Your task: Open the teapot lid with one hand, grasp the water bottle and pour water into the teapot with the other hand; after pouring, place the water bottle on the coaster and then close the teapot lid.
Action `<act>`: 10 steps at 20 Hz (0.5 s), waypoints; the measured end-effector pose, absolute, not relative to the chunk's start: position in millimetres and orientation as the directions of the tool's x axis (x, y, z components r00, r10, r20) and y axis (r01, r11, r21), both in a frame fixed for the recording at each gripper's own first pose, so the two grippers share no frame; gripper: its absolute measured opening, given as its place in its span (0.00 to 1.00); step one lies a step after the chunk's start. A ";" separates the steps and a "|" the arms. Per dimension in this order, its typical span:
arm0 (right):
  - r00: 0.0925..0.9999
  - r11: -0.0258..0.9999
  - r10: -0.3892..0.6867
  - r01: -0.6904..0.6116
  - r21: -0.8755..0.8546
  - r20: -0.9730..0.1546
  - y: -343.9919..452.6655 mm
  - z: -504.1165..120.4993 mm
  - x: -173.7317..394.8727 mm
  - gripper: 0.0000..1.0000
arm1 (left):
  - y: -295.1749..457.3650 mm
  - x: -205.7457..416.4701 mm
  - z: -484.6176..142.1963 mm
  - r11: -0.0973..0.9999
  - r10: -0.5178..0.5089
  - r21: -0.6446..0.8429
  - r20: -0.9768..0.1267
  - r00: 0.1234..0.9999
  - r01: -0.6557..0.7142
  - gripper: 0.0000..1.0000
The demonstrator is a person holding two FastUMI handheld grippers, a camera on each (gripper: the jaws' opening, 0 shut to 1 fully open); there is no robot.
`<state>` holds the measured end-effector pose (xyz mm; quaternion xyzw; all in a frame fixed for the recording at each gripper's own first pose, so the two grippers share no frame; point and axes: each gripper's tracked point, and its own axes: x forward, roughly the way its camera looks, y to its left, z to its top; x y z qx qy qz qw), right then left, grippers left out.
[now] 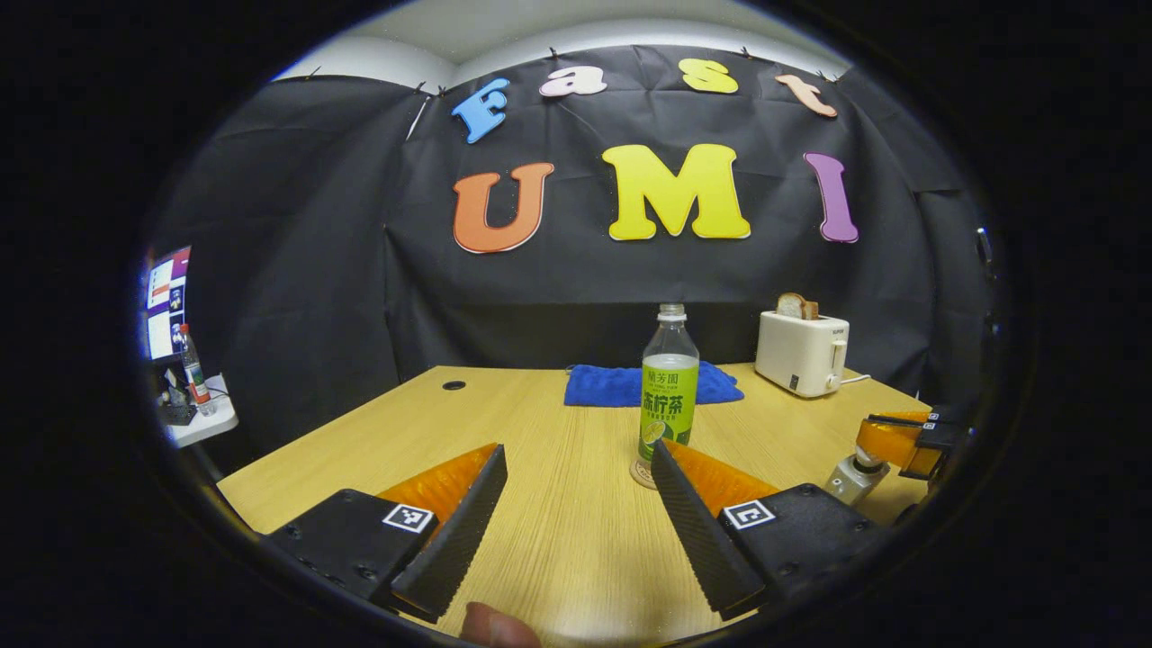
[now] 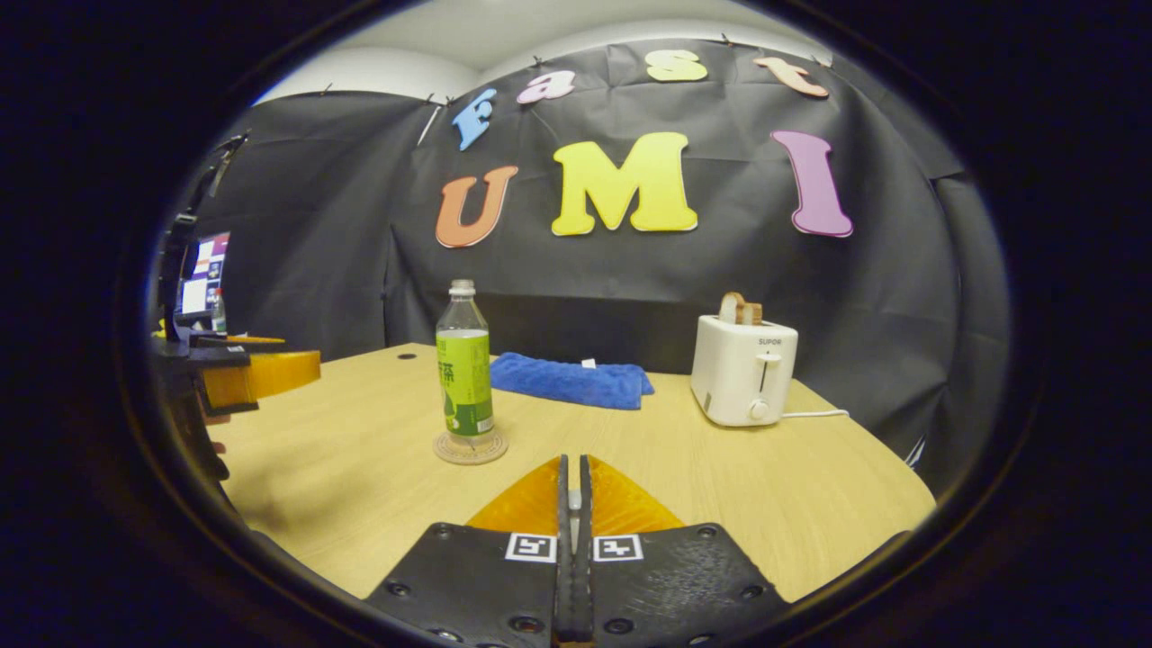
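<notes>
Black cloth wall (image 2: 297, 261) behind wooden table (image 2: 810, 477); white ceiling (image 2: 504, 36) above; side desk (image 1: 202, 423) with screen (image 1: 166, 301).

Place: I am in a small booth made for recording, set up a bit like a kitchen table at home.
Walls: black cloth (image 2: 297, 261) hangs all around me, pinned up at the top, with a pale ceiling (image 2: 468, 36) above it.
Table: a light wooden table (image 2: 720, 486) is in front of me.
Home things: a white toaster (image 2: 743, 371) with bread in it, a blue towel (image 2: 571, 380) and a drink bottle (image 2: 464, 364) on a coaster (image 2: 470, 449).
Work things: a lit screen (image 1: 167, 301) stands off to my left on a small white shelf (image 1: 202, 423).
</notes>
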<state>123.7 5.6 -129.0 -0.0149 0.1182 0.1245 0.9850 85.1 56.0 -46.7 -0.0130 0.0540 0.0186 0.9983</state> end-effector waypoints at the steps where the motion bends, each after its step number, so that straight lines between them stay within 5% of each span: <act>1: 0.940 0.968 0.244 -0.251 0.002 -0.239 6.4 -130.7 124.2 0.00 | 58.6 82.4 -44.6 0.999 0.042 -0.030 -0.101 0.994 -0.045 1.00; 10: 0.940 0.970 0.240 -0.245 0.010 -0.243 5.0 -140.1 118.5 0.00 | 53.5 78.9 -41.2 0.998 0.045 -0.031 -0.103 0.994 -0.049 1.00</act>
